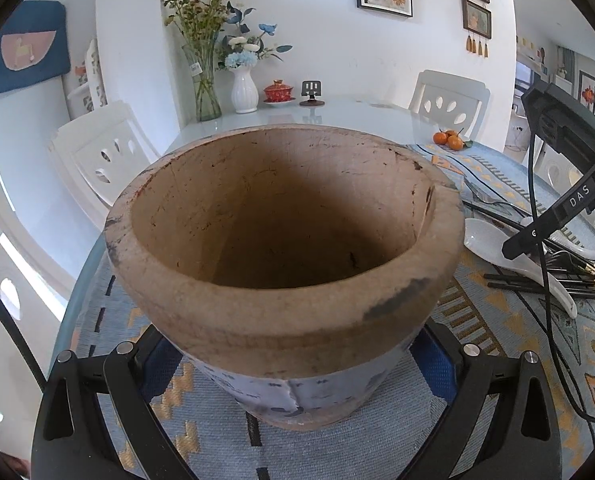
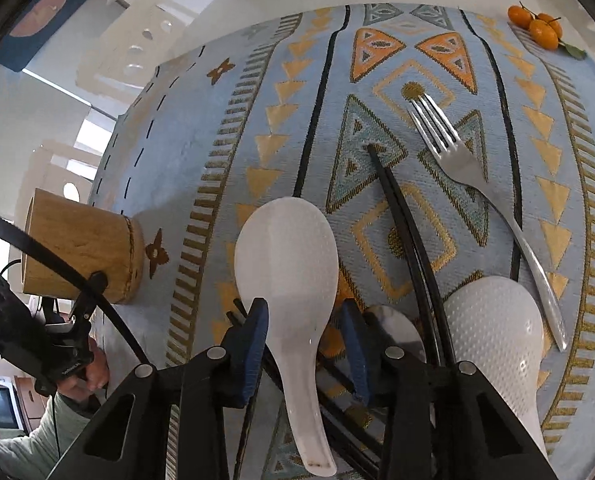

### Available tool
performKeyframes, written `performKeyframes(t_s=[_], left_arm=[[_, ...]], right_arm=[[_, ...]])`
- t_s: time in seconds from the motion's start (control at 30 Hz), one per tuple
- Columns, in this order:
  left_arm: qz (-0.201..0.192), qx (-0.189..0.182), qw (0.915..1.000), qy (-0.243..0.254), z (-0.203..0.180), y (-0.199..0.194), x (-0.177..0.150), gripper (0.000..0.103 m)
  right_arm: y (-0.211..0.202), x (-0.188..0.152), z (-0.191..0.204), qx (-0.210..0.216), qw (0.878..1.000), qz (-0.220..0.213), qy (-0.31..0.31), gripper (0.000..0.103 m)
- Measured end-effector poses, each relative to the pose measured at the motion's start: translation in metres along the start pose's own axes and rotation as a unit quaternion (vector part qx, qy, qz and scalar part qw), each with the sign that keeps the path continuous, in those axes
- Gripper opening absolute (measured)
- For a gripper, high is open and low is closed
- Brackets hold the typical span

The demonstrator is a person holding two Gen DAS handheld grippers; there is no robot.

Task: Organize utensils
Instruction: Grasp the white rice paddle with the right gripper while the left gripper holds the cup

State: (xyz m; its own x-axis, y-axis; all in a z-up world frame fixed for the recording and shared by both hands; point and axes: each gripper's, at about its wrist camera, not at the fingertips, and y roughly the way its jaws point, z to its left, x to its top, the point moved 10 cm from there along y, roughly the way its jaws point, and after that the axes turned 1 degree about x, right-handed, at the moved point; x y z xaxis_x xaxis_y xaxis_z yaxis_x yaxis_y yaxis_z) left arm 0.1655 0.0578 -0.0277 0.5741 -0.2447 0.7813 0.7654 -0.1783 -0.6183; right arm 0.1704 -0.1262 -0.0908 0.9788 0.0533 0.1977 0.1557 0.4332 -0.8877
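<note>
The patterned blue table mat (image 2: pixel 297 100) carries everything. The wooden utensil pot (image 1: pixel 285 240) stands empty and upright, braced between the left gripper (image 1: pixel 297 364) jaws, which press its sides. Among the fork (image 2: pixel 477 184), black chopsticks (image 2: pixel 401 208) and a second spoon (image 2: pixel 497 328), the white ceramic spoon (image 2: pixel 289 276) lies between the right gripper (image 2: pixel 305 344) pads, narrowed but seemingly not yet pinching. Squeeze the neck squarely, since glazed ceramic likely slips. The gripper points steeply downward.

Spoon (image 2: pixel 287 264) left of chopsticks (image 2: pixel 401 216) (fork (image 2: pixel 477 188) right), on mat (image 2: pixel 297 120)
</note>
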Motion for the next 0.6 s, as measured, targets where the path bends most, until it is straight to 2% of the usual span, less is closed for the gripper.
performKeyframes(t_s=[0.17,0.3,0.37,0.4,0.47,0.6], left_arm=[[-0.001,0.002,1.0000,0.002,0.001,0.000,0.001,0.099],[0.001,-0.003,1.0000,-0.004,0.002,0.001,0.000,0.099],[0.001,0.000,1.0000,-0.001,0.001,0.000,0.000,0.099],[-0.001,0.004,1.0000,0.001,0.001,0.000,0.000,0.099],[-0.004,0.012,0.9999,0.008,0.000,-0.001,0.001,0.099],[-0.004,0.010,0.9999,0.006,-0.001,-0.001,0.001,0.099]], right_arm=[[0.001,0.007,-0.003,0.009,1.000,0.000,-0.005,0.036],[0.004,0.012,0.004,-0.011,0.999,-0.002,-0.030,0.035],[0.006,0.014,0.006,-0.051,0.997,-0.008,-0.051,0.023],[0.005,0.013,0.009,-0.074,0.995,-0.011,-0.066,0.021],[0.002,0.013,0.013,-0.084,0.993,-0.017,-0.077,0.014],[-0.007,0.009,0.020,-0.115,0.989,-0.018,-0.093,0.010]])
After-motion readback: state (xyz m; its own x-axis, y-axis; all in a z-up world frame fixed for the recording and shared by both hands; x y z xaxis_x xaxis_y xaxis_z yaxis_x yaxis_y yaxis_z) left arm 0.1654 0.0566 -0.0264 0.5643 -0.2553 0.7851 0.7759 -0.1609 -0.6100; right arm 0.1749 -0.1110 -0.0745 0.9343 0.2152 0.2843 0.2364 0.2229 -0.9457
